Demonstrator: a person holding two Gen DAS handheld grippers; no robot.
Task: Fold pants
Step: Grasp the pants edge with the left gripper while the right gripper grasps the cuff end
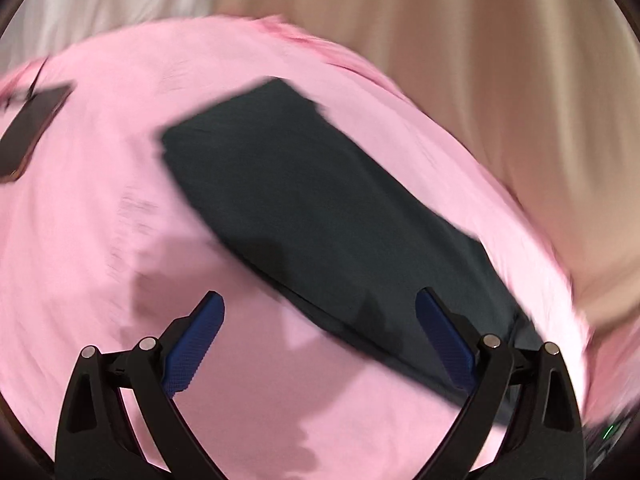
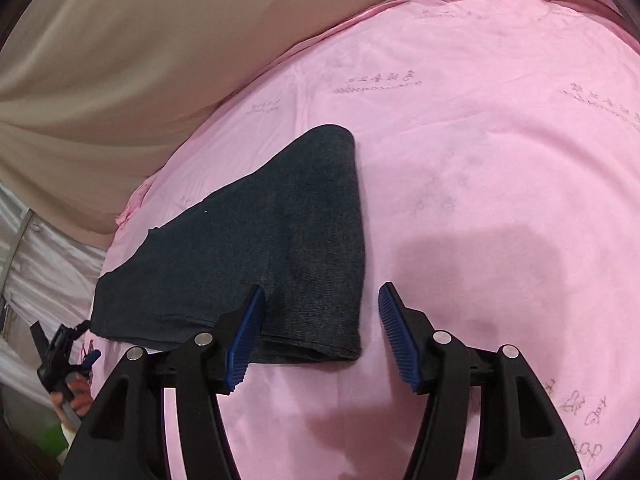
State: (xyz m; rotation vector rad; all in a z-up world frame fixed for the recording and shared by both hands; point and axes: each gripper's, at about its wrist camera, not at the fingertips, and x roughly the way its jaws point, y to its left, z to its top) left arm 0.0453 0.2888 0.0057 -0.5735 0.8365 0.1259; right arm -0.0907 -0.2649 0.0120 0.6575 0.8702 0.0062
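Currently both sets of blue-padded jaws are spread wide and hold nothing: the right gripper (image 2: 322, 308) hovers with its left pad over the near folded edge of the dark pants (image 2: 256, 248), and the left gripper (image 1: 320, 316) hangs above their long edge, in a blurred view. Outward, the pants lie flat as a long folded strip near the far edge of the pink sheet (image 2: 480, 160), beside beige drapery (image 2: 120, 80); a phone (image 1: 32, 128) rests well apart. For the next fold, each gripper should probably pinch all layers at one end's corners, lifting evenly so edges align.
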